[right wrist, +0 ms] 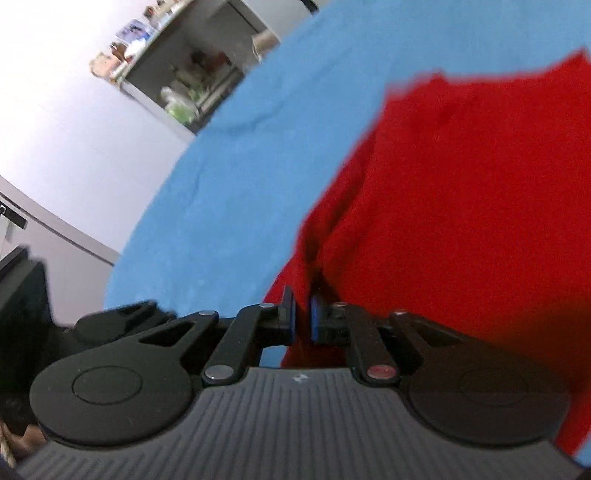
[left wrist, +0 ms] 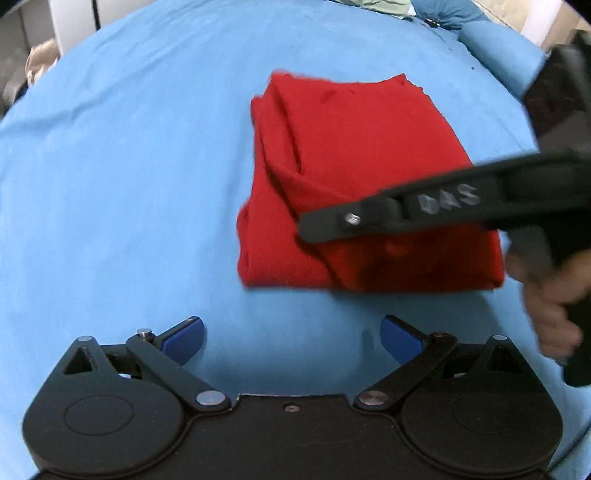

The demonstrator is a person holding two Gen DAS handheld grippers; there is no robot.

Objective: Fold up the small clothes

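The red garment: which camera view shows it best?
The left wrist view: the whole folded red garment lies on the blue sheet, only partly covered by the right claw. The right wrist view shows just one blurred edge, very close.

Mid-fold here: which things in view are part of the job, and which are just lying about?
In the job:
- red garment, folded on the blue sheet
- left gripper, open, off the cloth
- right gripper, over the garment

Lying about:
- green cloth at the far edge
- blue pillow
- cluttered shelf
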